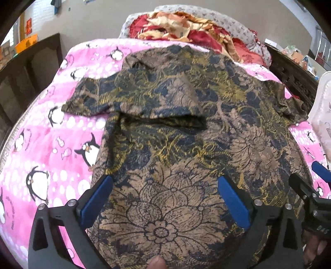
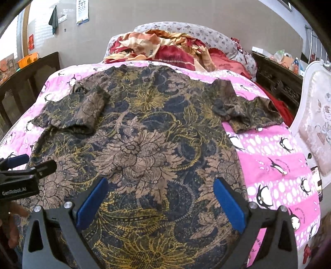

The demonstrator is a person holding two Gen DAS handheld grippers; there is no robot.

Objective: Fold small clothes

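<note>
While a brown, navy and gold floral shirt [image 2: 144, 128] lies spread flat on a pink penguin-print blanket [image 2: 275, 157], the folding looks barely begun: the sleeve on the left [image 2: 82, 111] is already turned in over the body, while the sleeve on the right [image 2: 250, 115] sticks out onto the blanket. Both tools hover over the near part of the garment with nothing in them; the left gripper [image 1: 165, 198] has its blue pads wide apart above a large printed flower, and the right gripper [image 2: 161, 198] is just as wide apart, its pads pressing on no cloth. Judged from this layout, the next move calls for the right gripper to reach far and right, pinch the outstretched sleeve at its cuff and lay it inward to match the other, before the body is folded up. Beyond the shirt, a heap of red and cream bedding [image 2: 169, 49] sits at the far end of the bed, and a pale upholstered headboard [image 2: 314, 124] stands to the right. Readable writing is scarce: "GenRobot.AI" is printed on the left tool's housing, seen at the left edge of the right wrist view; a wall calendar [image 2: 82, 10] is too small to read.
</note>
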